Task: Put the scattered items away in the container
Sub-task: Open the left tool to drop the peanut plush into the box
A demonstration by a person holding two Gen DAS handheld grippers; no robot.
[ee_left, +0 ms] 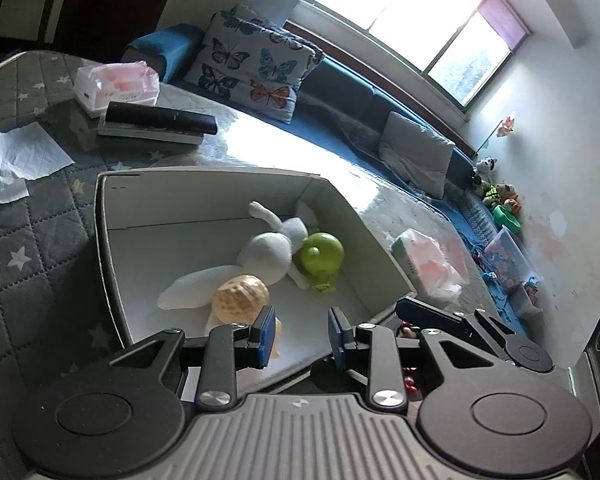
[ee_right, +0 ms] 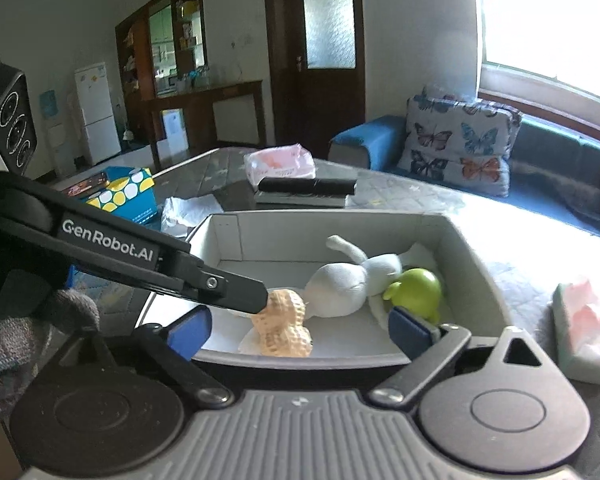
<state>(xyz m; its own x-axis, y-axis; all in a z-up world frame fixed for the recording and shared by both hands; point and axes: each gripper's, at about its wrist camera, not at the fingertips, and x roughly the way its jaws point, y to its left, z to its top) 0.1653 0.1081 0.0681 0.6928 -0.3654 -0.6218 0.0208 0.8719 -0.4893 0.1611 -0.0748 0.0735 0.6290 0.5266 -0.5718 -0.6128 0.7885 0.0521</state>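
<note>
A white cardboard box stands on the quilted table. Inside it lie a white plush toy, a green toy and a peanut-shaped toy. My left gripper hovers over the box's near edge, jaws apart with only the box floor between them; the peanut lies just left of its left pad. My right gripper is wide open at the near rim, its blue pads clear of the peanut. One left-gripper finger reaches to the peanut's top.
Beyond the box lie a crumpled paper, a pink tissue pack and a black case on a book. Another tissue pack sits right of the box. A blue-yellow carton is at left, a blue sofa behind.
</note>
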